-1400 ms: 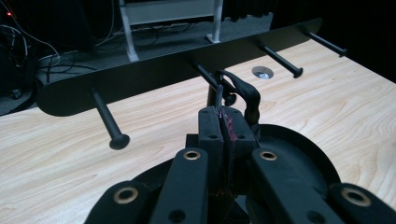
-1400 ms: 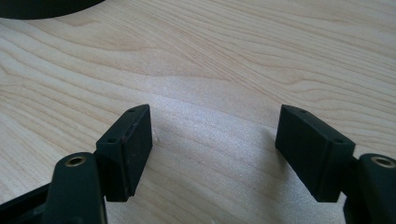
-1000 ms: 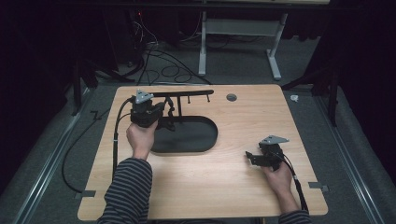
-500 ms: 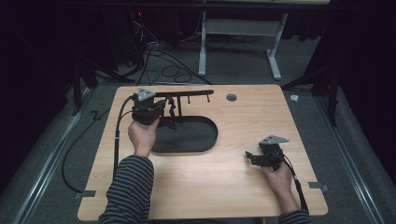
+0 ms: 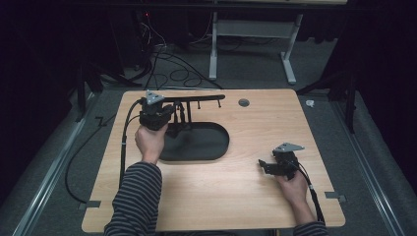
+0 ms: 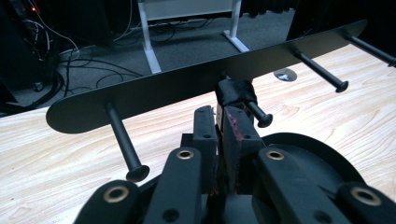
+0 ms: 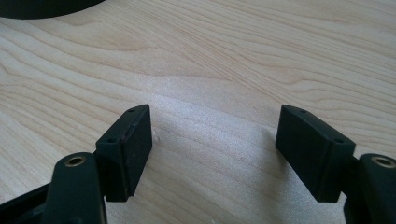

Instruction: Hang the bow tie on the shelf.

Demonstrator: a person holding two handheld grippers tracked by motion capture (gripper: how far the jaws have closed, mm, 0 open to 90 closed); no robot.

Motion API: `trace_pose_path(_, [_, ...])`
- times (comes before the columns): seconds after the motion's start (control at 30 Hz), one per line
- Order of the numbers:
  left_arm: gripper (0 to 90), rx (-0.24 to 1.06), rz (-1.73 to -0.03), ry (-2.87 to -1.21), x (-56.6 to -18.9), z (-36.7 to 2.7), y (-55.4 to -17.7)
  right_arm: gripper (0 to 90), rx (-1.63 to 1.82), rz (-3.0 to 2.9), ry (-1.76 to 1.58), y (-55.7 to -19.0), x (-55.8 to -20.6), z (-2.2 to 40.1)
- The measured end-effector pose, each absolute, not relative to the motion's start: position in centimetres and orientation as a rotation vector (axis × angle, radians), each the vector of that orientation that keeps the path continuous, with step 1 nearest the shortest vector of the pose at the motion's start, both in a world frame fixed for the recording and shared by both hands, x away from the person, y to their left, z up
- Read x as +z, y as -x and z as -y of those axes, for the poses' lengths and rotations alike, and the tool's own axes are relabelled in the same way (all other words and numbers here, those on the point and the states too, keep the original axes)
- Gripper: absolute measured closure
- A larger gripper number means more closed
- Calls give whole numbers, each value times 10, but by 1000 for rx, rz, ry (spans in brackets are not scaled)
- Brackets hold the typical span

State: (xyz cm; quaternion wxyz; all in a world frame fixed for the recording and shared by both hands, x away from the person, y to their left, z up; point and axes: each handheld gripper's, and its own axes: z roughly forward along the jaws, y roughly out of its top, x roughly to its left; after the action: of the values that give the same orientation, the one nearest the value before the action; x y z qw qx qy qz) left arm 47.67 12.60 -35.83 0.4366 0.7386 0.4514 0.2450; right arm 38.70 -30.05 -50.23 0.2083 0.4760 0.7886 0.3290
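Observation:
A black rack stands at the back left of the wooden table (image 5: 246, 196): an oval base (image 5: 206, 142) carrying a raised flat bar (image 5: 196, 99) with several pegs (image 6: 122, 142) hanging from it. My left gripper (image 5: 174, 119) is at the rack, under the bar. In the left gripper view it (image 6: 219, 123) is shut on a small black piece (image 6: 236, 91) with dark red marks, whose top sits against the bar beside a middle peg (image 6: 258, 114). My right gripper (image 5: 264, 166) rests on the table at the right, open (image 7: 215, 140), with bare wood between its jaws.
A grey round grommet (image 5: 243, 102) sits in the tabletop behind the rack. The left gripper's cable (image 5: 123, 142) loops off the table's left edge. White desk legs (image 5: 214, 49) and loose cables (image 5: 162, 54) lie on the floor beyond the table.

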Motion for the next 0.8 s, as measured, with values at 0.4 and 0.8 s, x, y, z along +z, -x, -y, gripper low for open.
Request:
trace_pose_path(0.4, [732, 596, -1110, -1843, -354, -129, -470, 281, 916, -2194, -1326, -387, -502, 300])
trace_pose_path(0.8, [641, 583, -1101, -1827, -351, -140, -456, 281, 916, -2196, -1324, -387, -502, 301])
